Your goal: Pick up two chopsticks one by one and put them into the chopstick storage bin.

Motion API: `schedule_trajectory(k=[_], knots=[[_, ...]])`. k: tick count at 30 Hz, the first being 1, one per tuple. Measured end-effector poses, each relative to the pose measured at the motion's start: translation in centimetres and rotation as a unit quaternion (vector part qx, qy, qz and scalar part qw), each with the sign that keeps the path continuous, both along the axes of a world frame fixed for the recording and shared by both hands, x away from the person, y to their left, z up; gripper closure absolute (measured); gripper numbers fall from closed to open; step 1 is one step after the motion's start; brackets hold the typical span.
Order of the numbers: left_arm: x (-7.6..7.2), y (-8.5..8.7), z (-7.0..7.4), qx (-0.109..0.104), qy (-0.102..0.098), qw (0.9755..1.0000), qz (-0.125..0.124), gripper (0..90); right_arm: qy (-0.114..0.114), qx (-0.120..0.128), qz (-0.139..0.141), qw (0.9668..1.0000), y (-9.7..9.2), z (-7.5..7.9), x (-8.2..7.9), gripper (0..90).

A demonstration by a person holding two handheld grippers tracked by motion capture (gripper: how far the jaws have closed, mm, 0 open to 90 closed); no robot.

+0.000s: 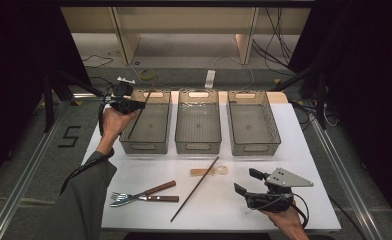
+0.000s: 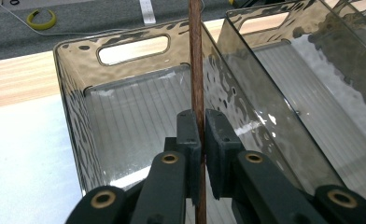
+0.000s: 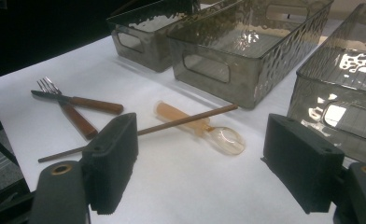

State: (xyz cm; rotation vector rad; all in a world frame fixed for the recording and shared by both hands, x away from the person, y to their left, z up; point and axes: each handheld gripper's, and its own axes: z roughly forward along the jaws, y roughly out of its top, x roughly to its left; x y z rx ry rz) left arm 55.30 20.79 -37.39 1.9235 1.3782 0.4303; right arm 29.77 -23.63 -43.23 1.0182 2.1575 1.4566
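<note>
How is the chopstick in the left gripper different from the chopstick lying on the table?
The held chopstick is clamped between the jaws of the left gripper over the left bin; the chopstick on the table lies free on the white surface. The held one is raised above the bin, while the other lies flat, resting across a clear spoon. Both are thin, dark brown sticks.

1. A thin brown chopstick (image 2: 196, 70) is held over the left bin (image 1: 146, 131), squeezed by the left hand-held gripper (image 2: 199, 140).
2. A second chopstick (image 1: 195, 188) is laid slanted on the white desk (image 1: 224, 200).
3. A fork (image 1: 134, 198), a knife (image 1: 151, 191) and a see-through spoon (image 1: 211, 171) are laid nearby.
</note>
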Motion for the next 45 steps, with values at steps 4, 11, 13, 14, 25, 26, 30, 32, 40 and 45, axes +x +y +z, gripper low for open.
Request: schedule_trajectory(k=[4,11,13,14,25,26,30,32,40,45], knots=[[0.3,0.0,-0.5,0.007,0.001,1.0000,0.003,84.0,0.000,0.001,0.001,1.0000,0.0,0.0,0.0,27.0],[0.6,-0.2,-0.9,0.007,0.009,0.9998,0.015,66.0,0.000,0.000,0.003,1.0000,0.0,0.0,0.0,27.1],[0.4,-0.4,-0.8,0.006,0.004,0.9998,0.018,60.4,0.000,0.001,0.002,1.0000,0.0,0.0,0.0,27.1],[0.3,-0.4,-0.7,0.000,0.006,0.9998,0.020,55.0,0.001,0.001,0.001,1.0000,0.0,0.0,0.0,27.1],[-3.3,-1.6,0.6,-0.069,0.028,0.9971,-0.014,28.5,0.000,-0.002,0.000,1.0000,0.0,0.0,0.0,27.1],[-3.9,-1.8,0.7,-0.079,0.028,0.9964,-0.018,27.4,0.000,-0.001,-0.001,1.0000,0.0,0.0,0.0,27.1],[-6.3,-2.6,0.5,-0.087,0.025,0.9953,-0.034,24.7,0.000,-0.002,-0.002,1.0000,0.0,0.0,-0.1,27.1],[-7.2,-3.0,0.4,-0.089,0.024,0.9948,-0.043,23.9,0.000,-0.002,-0.002,1.0000,0.0,0.0,-0.1,27.1],[-9.5,-4.6,0.2,-0.082,0.015,0.9936,-0.076,20.3,-0.005,-0.005,0.000,1.0000,0.1,0.1,-0.2,27.0],[-10.4,-6.4,-0.9,-0.066,0.032,0.9925,-0.098,18.6,-0.006,-0.005,0.000,1.0000,0.1,0.1,-0.2,27.1]])
